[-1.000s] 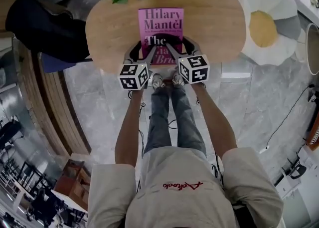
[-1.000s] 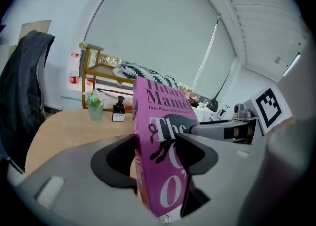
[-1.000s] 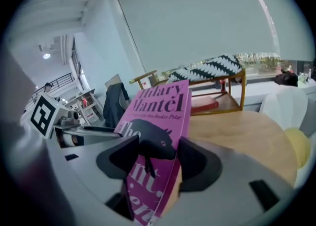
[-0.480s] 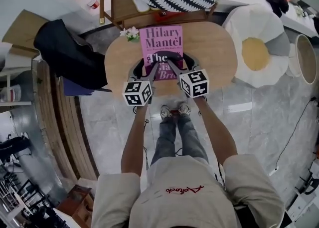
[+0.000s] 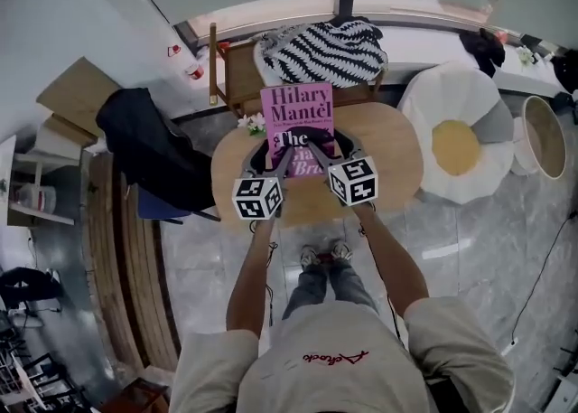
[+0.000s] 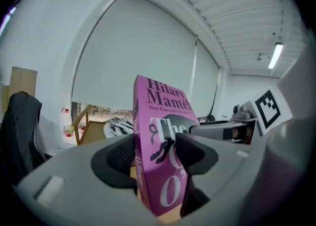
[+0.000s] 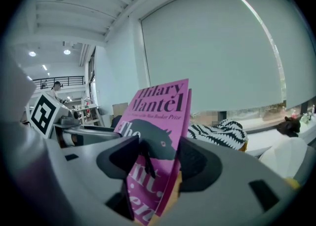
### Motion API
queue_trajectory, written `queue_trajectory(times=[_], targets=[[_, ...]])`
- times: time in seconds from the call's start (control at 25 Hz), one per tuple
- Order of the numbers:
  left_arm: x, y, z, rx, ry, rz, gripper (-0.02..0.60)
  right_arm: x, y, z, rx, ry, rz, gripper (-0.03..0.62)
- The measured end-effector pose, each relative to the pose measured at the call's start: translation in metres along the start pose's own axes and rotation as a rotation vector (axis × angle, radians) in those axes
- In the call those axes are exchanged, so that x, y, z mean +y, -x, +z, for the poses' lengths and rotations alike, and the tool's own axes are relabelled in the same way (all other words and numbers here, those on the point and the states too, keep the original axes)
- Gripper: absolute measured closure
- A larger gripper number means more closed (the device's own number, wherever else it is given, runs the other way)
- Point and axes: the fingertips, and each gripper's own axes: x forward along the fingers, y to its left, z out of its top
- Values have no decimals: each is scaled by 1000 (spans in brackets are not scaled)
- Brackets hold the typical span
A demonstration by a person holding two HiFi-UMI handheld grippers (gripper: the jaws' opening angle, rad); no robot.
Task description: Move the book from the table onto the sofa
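Head view: both arms reach forward, left hand-held gripper (image 5: pixel 278 153) and right hand-held gripper (image 5: pixel 314 145) each clamped on the book (image 5: pixel 297 109)

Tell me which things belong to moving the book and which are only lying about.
Belong to the job: book, held by left gripper and right gripper; table.
Only lying about: flowers, striped blanket, dark jacket, egg-shaped cushion.
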Motion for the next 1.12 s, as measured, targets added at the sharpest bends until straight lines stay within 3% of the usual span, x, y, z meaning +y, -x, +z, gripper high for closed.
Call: queue_trajectory(times=[0.48,0.84,1.12], targets=[[-3,10,88,-107,-60,-8,321,7,8,91,-101,77,-15,333],[-24,15,109,-140,-83,-66,321,4,34,110,-136,96,-74,333],[-70,-1,103,-123,-102,-197,321,-20,79,102,-145,83,-204,333]])
